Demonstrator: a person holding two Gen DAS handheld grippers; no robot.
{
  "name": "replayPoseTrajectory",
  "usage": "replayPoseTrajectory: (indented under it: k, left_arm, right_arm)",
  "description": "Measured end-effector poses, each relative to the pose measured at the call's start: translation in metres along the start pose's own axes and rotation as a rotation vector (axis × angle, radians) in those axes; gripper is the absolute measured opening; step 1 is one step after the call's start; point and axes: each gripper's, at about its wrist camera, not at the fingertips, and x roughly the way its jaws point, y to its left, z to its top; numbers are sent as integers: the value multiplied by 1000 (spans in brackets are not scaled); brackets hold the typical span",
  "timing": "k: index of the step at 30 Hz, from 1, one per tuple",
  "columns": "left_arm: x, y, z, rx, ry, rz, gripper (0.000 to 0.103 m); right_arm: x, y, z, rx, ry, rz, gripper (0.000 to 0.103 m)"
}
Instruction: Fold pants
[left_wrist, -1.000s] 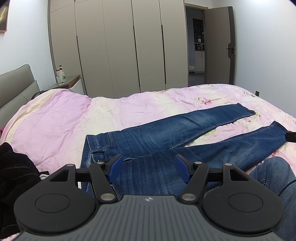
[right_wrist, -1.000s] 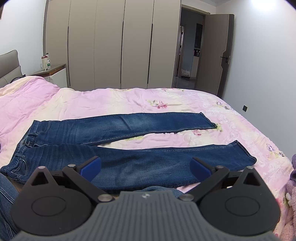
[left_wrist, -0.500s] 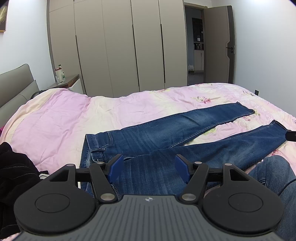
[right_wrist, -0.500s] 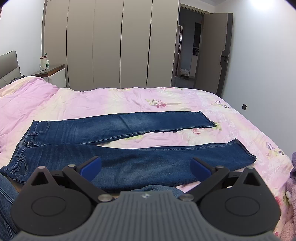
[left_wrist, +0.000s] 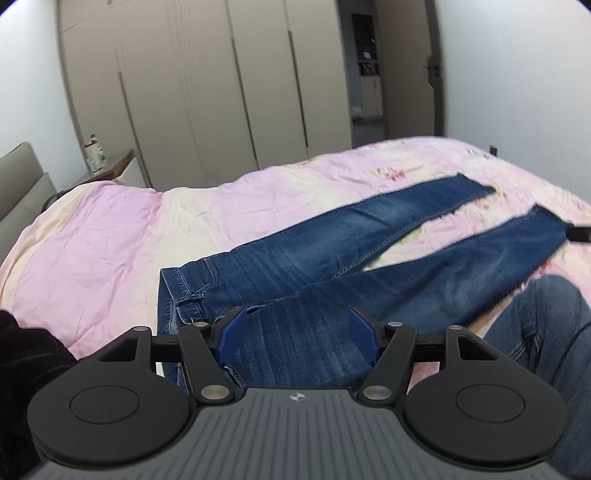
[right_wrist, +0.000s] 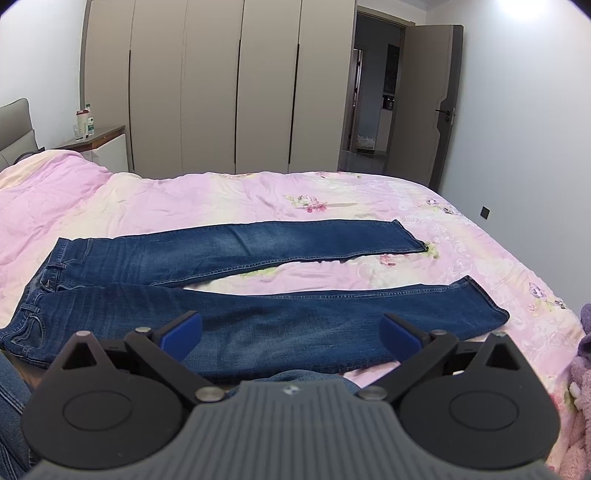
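No writing can be read in either view; the only mark is a small round emblem on each gripper body, and the labels on the bottles (right_wrist: 84, 120) are too small to make out.

The jeans (right_wrist: 236, 280) are dark blue denim with paler fading along the thighs and lighter stitching at the seams. They lie flat and unfolded on the pink floral quilt (right_wrist: 258, 195), waistband toward the headboard side and both legs spread apart in a narrow V, with quilt showing between them. The near leg runs along the near edge of the bed; the far leg ends beside a printed flower.

The left gripper (left_wrist: 297, 334) hovers above the seat and waistband region, its blue fingertips (left_wrist: 231, 332) parted wide with nothing between them. Its view is slightly blurred. The right gripper (right_wrist: 291, 332) hangs above the near leg, jaws spread wider, also empty.

A person's knee (left_wrist: 546, 325) in blue denim sits at the near edge of the bed. A dark garment (left_wrist: 22, 354) lies on the left, a purple plush item (right_wrist: 581, 369) on the right. Behind stand a beige wardrobe (right_wrist: 221, 85), a nightstand (right_wrist: 99, 146) bearing the bottles, a grey headboard (left_wrist: 22, 192) and an open door (right_wrist: 424, 99).
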Motion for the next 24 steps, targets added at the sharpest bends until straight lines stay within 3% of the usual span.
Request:
replayPoseTrajectory:
  k: [5, 12, 19, 24]
  left_arm:
    - [14, 7, 2, 140, 78, -50, 74]
    - [57, 4, -10, 357, 271, -84, 74]
    - [104, 1, -24, 471, 435, -109, 74]
    - [134, -15, -31, 551, 525, -158, 74]
  right_arm:
    - [13, -16, 4, -55, -15, 39, 98]
    - [44, -37, 10, -189, 12, 38, 98]
    - [86, -65, 14, -341, 56, 35, 98]
    - [127, -100, 12, -440, 135, 28, 98]
